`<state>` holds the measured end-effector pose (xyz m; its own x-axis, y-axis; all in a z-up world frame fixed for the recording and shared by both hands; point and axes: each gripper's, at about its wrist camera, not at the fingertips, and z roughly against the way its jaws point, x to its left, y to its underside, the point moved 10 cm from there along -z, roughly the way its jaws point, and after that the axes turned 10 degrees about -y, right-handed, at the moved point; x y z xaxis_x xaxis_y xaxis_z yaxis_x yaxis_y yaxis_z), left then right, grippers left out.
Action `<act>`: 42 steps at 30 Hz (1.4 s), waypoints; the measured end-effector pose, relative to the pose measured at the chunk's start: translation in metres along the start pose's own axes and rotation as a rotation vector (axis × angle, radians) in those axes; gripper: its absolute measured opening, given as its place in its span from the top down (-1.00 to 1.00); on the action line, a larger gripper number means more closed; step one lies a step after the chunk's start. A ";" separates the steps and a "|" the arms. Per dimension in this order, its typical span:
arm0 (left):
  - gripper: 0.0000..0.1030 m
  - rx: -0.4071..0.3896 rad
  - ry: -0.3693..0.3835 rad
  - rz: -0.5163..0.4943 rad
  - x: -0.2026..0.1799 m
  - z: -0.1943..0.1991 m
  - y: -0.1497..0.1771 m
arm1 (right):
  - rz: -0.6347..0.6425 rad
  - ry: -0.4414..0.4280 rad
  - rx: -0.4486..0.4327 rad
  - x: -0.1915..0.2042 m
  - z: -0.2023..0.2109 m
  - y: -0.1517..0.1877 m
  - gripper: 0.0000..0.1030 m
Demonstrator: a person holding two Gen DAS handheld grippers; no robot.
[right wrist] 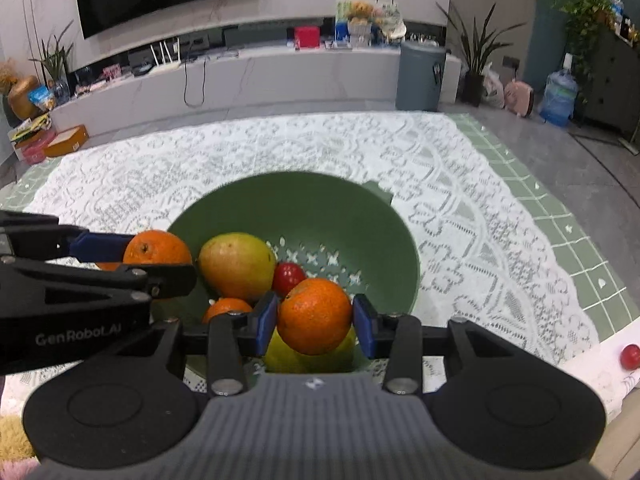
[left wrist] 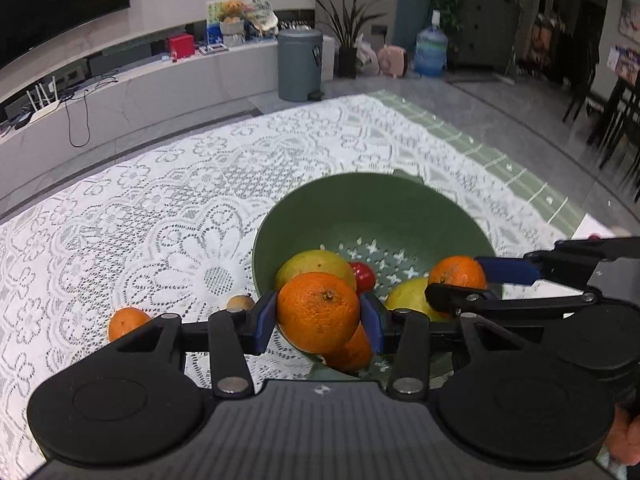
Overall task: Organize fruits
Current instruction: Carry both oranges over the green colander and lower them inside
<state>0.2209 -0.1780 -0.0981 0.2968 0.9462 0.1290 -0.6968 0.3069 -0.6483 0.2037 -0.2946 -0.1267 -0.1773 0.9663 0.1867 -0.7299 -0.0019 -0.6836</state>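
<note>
My left gripper (left wrist: 319,320) is shut on an orange (left wrist: 318,304), held over the near rim of the green colander bowl (left wrist: 360,184). My right gripper (right wrist: 315,322) is shut on a second orange (right wrist: 315,312), above the same bowl (right wrist: 300,180). Each gripper shows in the other's view, the right gripper (left wrist: 454,276) at the right and the left gripper (right wrist: 160,258) at the left. Inside the bowl lie a mango (right wrist: 236,264), a small red fruit (right wrist: 287,276), another orange (right wrist: 226,308) and a yellow fruit (right wrist: 280,356).
The bowl stands on a white lace cloth over a green tablecloth (right wrist: 560,208). An orange (left wrist: 126,322) and a small brown fruit (left wrist: 240,303) lie on the cloth left of the bowl. A red fruit (right wrist: 630,356) lies at the table's right edge.
</note>
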 end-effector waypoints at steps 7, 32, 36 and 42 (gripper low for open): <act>0.01 0.028 -0.023 -0.056 -0.001 -0.014 -0.001 | 0.022 0.040 -0.003 0.000 -0.003 -0.001 0.24; -0.08 0.042 -0.050 -0.097 -0.003 -0.035 -0.011 | -0.058 0.011 -0.029 -0.007 -0.005 -0.008 0.25; -0.10 0.008 -0.042 -0.074 0.001 -0.025 -0.018 | -0.063 0.014 -0.032 -0.007 -0.005 -0.009 0.25; -0.11 -0.030 -0.063 -0.058 0.009 -0.008 -0.029 | -0.063 0.021 -0.035 -0.007 -0.008 -0.011 0.25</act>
<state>0.2488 -0.1787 -0.0840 0.2934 0.9318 0.2135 -0.6592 0.3590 -0.6607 0.2179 -0.2991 -0.1259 -0.1177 0.9694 0.2154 -0.7153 0.0677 -0.6955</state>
